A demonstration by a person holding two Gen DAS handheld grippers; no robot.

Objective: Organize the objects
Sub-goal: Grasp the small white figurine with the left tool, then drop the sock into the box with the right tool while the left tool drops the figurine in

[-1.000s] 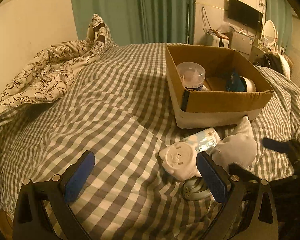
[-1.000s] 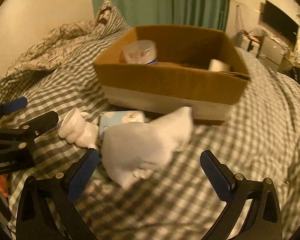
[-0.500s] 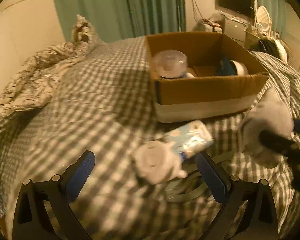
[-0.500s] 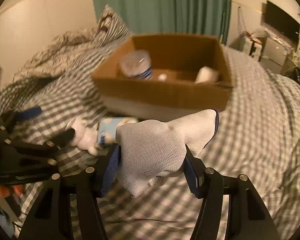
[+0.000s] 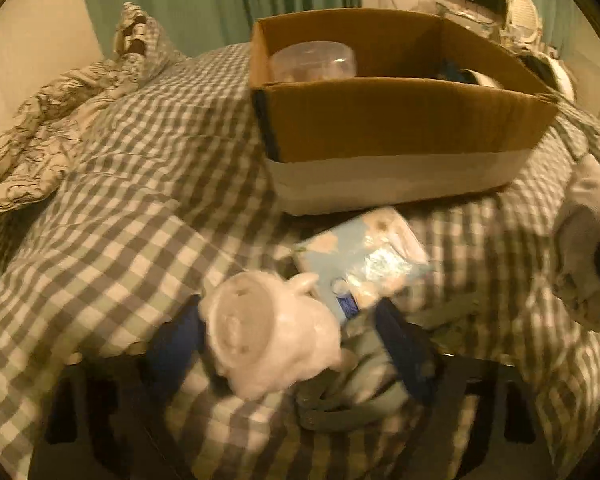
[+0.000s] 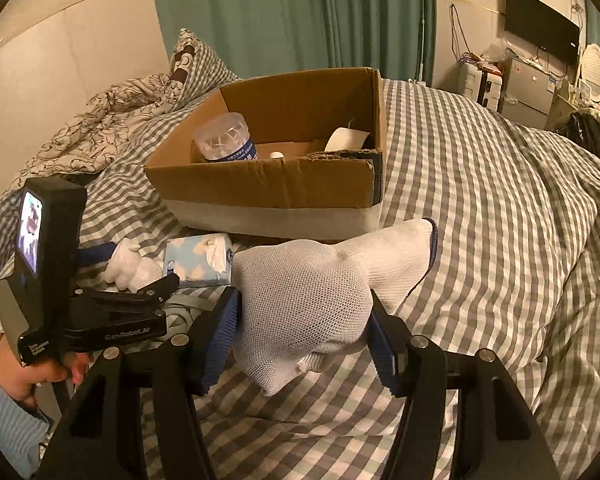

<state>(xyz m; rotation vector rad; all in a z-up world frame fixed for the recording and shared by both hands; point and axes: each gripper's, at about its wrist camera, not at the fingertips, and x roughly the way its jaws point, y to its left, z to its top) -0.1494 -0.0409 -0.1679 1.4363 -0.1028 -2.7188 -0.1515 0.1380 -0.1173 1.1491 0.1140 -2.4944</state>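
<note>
My right gripper (image 6: pixel 304 340) is shut on a white mesh bag (image 6: pixel 312 300), held just above the checked bed in front of the cardboard box (image 6: pixel 276 192). The bag also shows at the right edge of the left wrist view (image 5: pixel 588 264). My left gripper (image 5: pixel 288 356) has its blue pads on either side of a white plush toy (image 5: pixel 268 344); the frame is blurred, so whether the pads press it is unclear. In the right wrist view the left gripper (image 6: pixel 112 264) sits around the toy (image 6: pixel 130 268). A blue tissue pack (image 5: pixel 360 256) lies beside it.
The box (image 5: pixel 400 128) holds a clear lidded jar (image 6: pixel 226 140) and a white roll (image 6: pixel 346 140). A grey-green strap (image 5: pixel 352 392) lies under the toy. A floral duvet (image 6: pixel 100 132) and a pillow (image 6: pixel 196 64) lie at the back left. Furniture and a TV stand far right.
My right gripper closed on the mesh bag and lifted it. My left gripper moved forward and narrowed around the white plush toy.
</note>
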